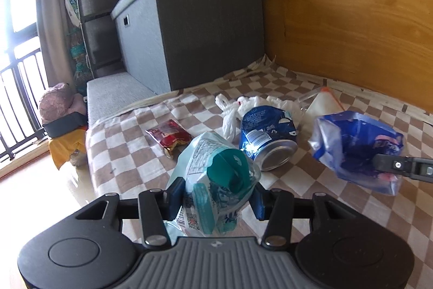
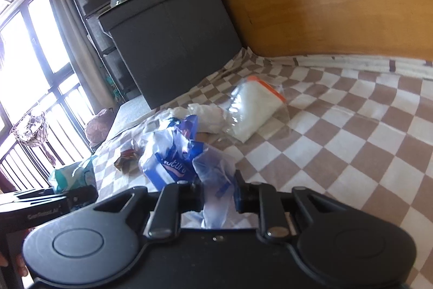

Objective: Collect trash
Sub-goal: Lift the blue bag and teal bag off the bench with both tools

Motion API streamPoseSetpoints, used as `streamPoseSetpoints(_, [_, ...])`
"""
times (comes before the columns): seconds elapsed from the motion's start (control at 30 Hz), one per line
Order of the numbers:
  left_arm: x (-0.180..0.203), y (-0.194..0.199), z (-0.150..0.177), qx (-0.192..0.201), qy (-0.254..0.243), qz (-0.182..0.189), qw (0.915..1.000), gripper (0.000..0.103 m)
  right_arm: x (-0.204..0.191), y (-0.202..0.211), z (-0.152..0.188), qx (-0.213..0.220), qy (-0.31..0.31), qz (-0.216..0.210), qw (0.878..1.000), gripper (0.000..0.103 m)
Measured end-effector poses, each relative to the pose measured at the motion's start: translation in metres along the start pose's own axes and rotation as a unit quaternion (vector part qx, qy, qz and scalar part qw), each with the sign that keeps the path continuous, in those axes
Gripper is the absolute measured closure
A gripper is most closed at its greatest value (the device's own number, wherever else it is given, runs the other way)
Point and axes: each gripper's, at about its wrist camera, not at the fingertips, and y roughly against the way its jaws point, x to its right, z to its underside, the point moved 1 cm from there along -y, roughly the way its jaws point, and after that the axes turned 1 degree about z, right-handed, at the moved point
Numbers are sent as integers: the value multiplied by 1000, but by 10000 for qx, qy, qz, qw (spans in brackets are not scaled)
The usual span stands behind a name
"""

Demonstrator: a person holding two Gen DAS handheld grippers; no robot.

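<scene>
Left wrist view: left hand-held gripper (image 1: 216, 197) is clamped on a crumpled teal-and-white plastic wrapper (image 1: 216, 180), lower centre of frame, held clear of the checkered bedspread (image 1: 351, 210). Right hand-held gripper (image 2: 217, 194) is closed on the thin tail of a blue-and-white plastic bag (image 2: 173, 153), centre of the right wrist frame; the same bag shows at right in the left wrist view, pinched at its lower edge. Still lying on the bedspread: a dented blue can (image 1: 266, 138) on its side at centre, a red snack packet (image 1: 170, 138) to its left, a knotted white plastic bag (image 1: 232, 110) behind the can, and a clear zip bag with orange strip (image 2: 254, 104) further back. Judgement: both held wrappers are light, soft and slippery film; grip bunched folds, not a single layer. The can is light, thin-walled, already deformed and prone to roll; take it across the body. Bin not visible.
</scene>
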Motion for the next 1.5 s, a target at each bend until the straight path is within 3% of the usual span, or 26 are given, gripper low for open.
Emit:
streamPoseSetpoints(0.23, [-9, 39, 3, 112, 201, -80, 9997, 53, -31, 20, 2, 171, 314, 166, 9992, 83])
streamPoseSetpoints(0.83, [-44, 126, 21, 387, 634, -23, 9972, 53, -100, 78, 17, -43, 745, 341, 9966, 83])
streamPoseSetpoints(1.5, [-159, 201, 65, 615, 1437, -583, 9860, 52, -208, 97, 38, -80, 1345, 182, 9907, 83])
